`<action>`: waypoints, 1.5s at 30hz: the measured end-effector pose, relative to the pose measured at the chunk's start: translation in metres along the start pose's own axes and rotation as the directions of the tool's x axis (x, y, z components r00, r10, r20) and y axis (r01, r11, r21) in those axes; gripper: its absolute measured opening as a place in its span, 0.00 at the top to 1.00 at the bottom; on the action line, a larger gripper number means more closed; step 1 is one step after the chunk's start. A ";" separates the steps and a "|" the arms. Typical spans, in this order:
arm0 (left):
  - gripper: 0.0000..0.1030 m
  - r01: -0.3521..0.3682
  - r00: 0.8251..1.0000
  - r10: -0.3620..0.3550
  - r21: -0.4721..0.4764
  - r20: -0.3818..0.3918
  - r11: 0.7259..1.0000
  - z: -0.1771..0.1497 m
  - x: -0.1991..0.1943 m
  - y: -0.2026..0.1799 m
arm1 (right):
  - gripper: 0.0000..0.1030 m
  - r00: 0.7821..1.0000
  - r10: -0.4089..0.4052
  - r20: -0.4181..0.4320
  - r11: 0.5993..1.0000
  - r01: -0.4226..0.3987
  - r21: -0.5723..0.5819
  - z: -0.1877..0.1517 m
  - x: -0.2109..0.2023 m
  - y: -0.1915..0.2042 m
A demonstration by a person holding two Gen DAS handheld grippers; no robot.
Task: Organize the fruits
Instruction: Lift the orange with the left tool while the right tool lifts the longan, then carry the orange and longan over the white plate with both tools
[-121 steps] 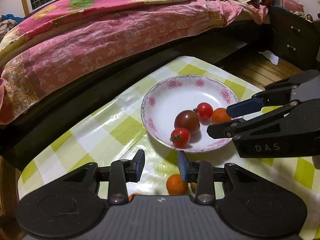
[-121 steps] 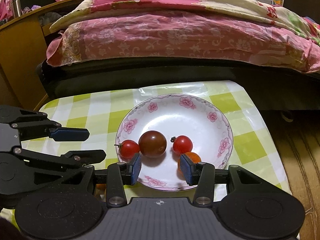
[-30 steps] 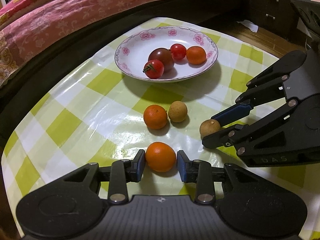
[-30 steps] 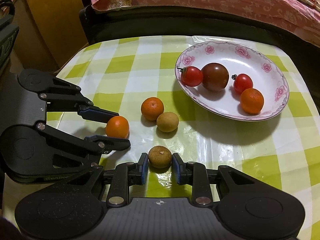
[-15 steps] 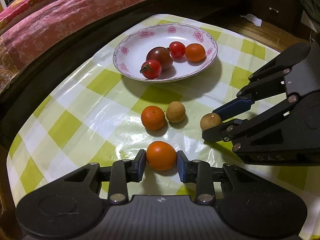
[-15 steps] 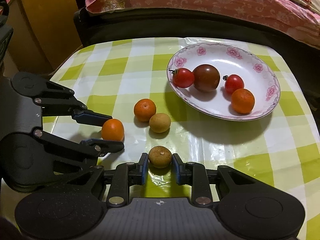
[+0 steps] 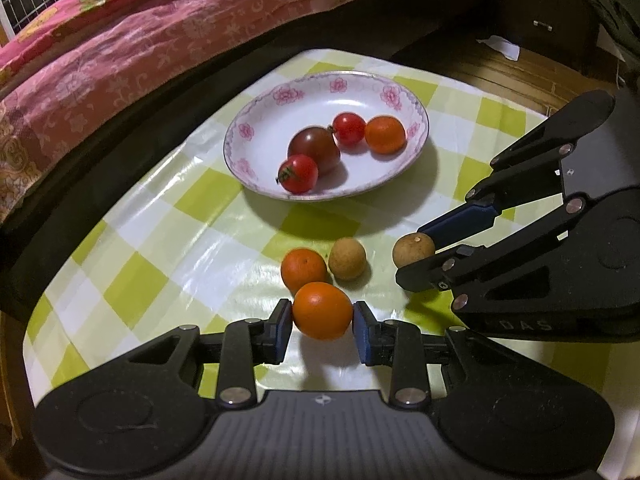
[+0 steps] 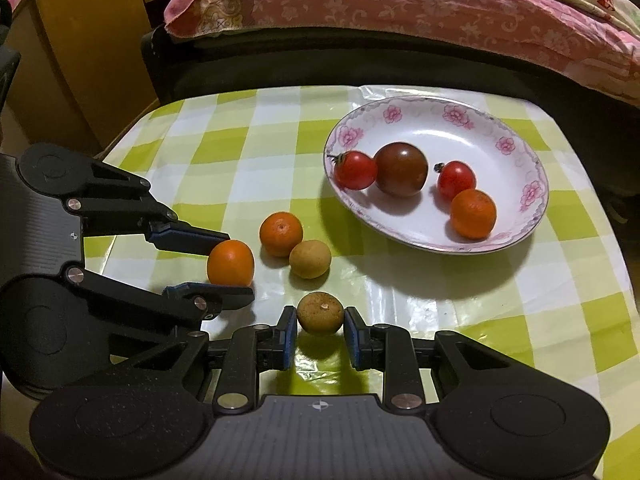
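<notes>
My left gripper (image 7: 321, 322) is shut on an orange (image 7: 322, 310) and holds it just above the checked tablecloth; it also shows in the right wrist view (image 8: 231, 262). My right gripper (image 8: 320, 330) is shut on a brown longan (image 8: 320, 313), which also shows in the left wrist view (image 7: 413, 250). A second orange (image 8: 281, 233) and a second longan (image 8: 310, 259) lie loose on the cloth between the grippers and the plate. The white flowered plate (image 8: 528, 168) holds two red tomatoes, a dark tomato (image 8: 401, 173) and a small orange (image 8: 473, 213).
The table's edges fall off at the left (image 7: 36, 320) and far side. A bed with a pink quilt (image 8: 400, 8) runs along the far edge. A wooden cabinet (image 8: 80, 60) stands at the left, dark drawers (image 7: 540, 12) at the right.
Both grippers have lifted a little with their fruit and moved towards the plate. The left gripper's orange now hangs over the loose orange on the cloth.
</notes>
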State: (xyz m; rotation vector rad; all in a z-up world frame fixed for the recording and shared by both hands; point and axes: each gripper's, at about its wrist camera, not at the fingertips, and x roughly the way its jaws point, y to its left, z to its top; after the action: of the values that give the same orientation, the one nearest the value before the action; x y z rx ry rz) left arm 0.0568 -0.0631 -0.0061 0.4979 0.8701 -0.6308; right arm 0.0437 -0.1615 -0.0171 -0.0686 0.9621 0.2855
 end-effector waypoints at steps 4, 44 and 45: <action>0.62 -0.013 1.000 0.013 0.003 0.021 1.000 0.010 -0.002 0.001 | 0.78 1.000 -0.011 0.022 1.000 0.010 0.011 0.004 -0.005 -0.003; 0.62 -0.019 0.996 0.028 -0.111 0.081 0.994 0.073 0.044 0.026 | 0.77 0.991 -0.090 0.095 0.981 0.072 0.180 0.053 0.007 -0.065; 0.62 -0.020 0.996 0.030 -0.115 0.081 0.993 0.073 0.045 0.027 | 0.77 0.991 -0.086 0.098 0.981 0.067 0.182 0.053 0.008 -0.066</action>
State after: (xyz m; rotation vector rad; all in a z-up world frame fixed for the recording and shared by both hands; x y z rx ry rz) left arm 0.1369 -0.1037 0.0019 0.3761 0.8152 -0.5716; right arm 0.1080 -0.2135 0.0023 0.0729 0.8742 0.1296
